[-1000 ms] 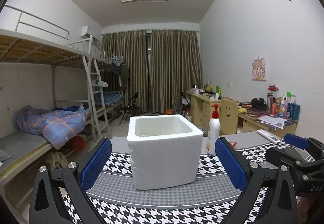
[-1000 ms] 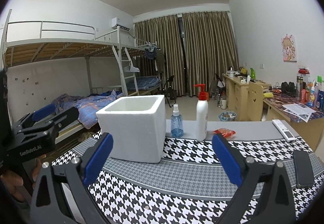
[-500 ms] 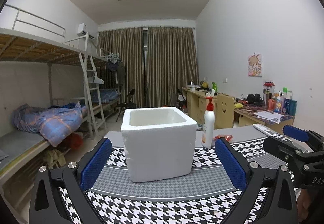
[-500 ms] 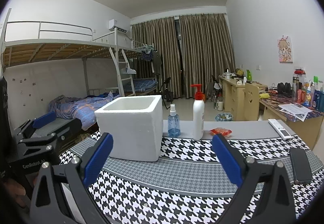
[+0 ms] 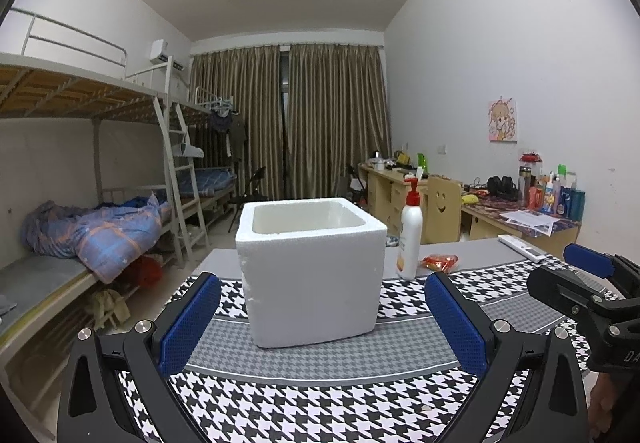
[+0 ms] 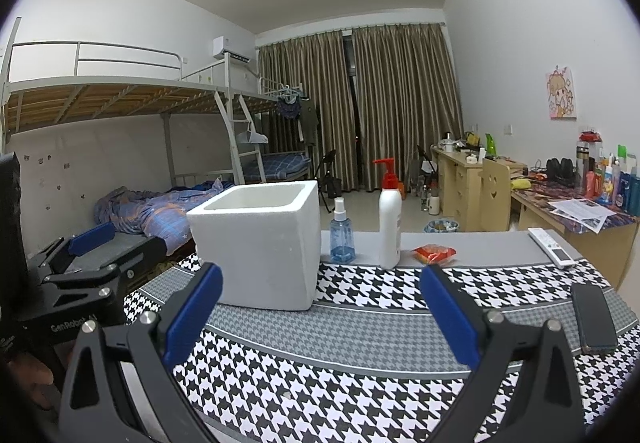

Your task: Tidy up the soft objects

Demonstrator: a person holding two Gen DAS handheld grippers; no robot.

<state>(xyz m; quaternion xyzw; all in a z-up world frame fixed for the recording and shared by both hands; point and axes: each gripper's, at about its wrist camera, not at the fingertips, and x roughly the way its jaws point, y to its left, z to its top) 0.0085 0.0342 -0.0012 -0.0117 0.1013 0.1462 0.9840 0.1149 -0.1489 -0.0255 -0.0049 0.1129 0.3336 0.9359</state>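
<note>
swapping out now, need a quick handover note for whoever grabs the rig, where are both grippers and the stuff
Left gripper: open, empty, hovering over the houndstooth tablecloth, aimed at the white foam box.
Right gripper: open, empty, to the box's right.
The box stands upright on the cloth; what shows of its inside looks empty.
Behind it: blue spray bottle, white pump bottle, red packet. Remote and black phone lie far right.
Done: nothing visibly packed.
Left: all of it. The packet looks like the only soft item in view.
</note>
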